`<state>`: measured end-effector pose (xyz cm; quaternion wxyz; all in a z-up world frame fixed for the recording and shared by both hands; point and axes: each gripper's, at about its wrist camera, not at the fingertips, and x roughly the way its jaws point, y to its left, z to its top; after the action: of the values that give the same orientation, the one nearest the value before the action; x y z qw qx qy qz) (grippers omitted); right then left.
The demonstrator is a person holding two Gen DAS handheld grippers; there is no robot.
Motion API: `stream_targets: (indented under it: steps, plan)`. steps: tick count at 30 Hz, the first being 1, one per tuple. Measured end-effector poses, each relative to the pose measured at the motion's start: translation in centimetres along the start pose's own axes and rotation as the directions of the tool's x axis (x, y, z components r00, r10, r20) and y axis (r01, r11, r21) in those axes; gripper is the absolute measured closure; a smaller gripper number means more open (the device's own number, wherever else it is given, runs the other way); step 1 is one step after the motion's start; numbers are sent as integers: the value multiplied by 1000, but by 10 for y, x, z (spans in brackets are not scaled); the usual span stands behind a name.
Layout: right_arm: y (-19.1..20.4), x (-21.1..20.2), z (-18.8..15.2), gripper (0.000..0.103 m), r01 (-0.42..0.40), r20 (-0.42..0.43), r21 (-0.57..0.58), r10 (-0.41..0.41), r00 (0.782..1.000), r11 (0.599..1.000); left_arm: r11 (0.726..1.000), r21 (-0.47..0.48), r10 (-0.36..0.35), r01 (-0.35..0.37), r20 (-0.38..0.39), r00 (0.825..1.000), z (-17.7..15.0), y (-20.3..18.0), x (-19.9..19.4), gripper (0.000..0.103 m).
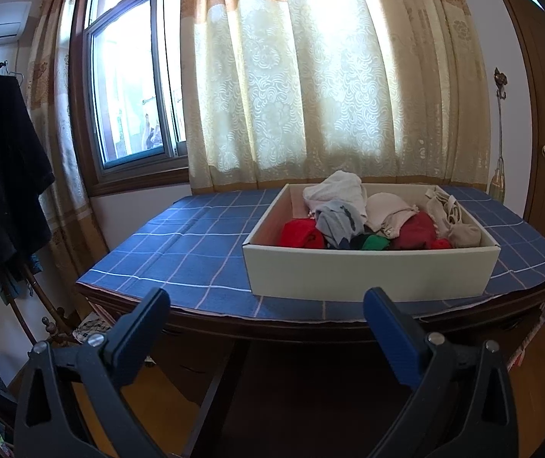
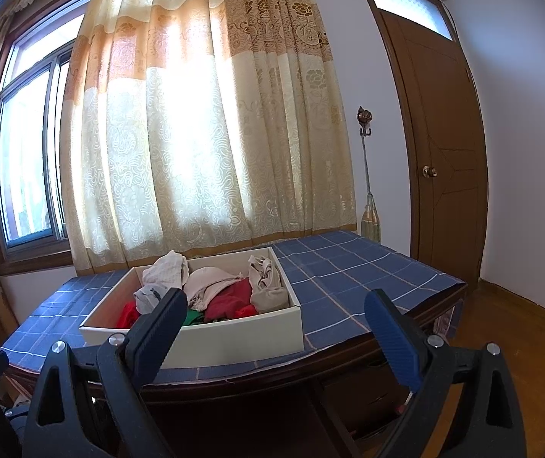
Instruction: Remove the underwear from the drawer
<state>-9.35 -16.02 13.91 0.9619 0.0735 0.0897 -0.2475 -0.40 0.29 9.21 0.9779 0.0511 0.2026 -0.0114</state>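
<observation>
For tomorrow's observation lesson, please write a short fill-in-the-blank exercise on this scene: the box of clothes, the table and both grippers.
1. The white box of clothes stands on a table with a ____ checked cloth.
2. The left gripper and the right gripper are both ____ and hold nothing.
3. Behind the table hangs a drawn ____.
4. The green garment lies ____ the box.

Missing words: blue; open; curtain; inside

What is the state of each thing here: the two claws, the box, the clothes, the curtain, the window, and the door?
Left claw: open, empty, short of the table.
Right claw: open, empty, short of the table.
Box: open on top, on the blue cloth.
Clothes: piled loose inside the box.
Curtain: drawn over most of the window.
Window: partly uncovered, bright outside.
Door: closed.
</observation>
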Motion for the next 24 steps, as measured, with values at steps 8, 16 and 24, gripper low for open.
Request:
stream_targets:
  steps: [8, 16, 24]
  plan:
    - [1, 0, 0, 8, 0, 3, 0, 0, 1000, 1000, 1000, -2, 4, -4, 1, 1000, 0, 1, 0, 0]
    - [2, -1, 0, 8, 0, 1, -2, 0, 1000, 1000, 1000, -3, 3, -3, -1, 1000, 0, 2, 0, 0]
    - [2, -1, 0, 8, 1, 1, -4, -1, 1000, 1000, 999, -16, -28, 28, -9, 1000, -1, 3, 1, 0]
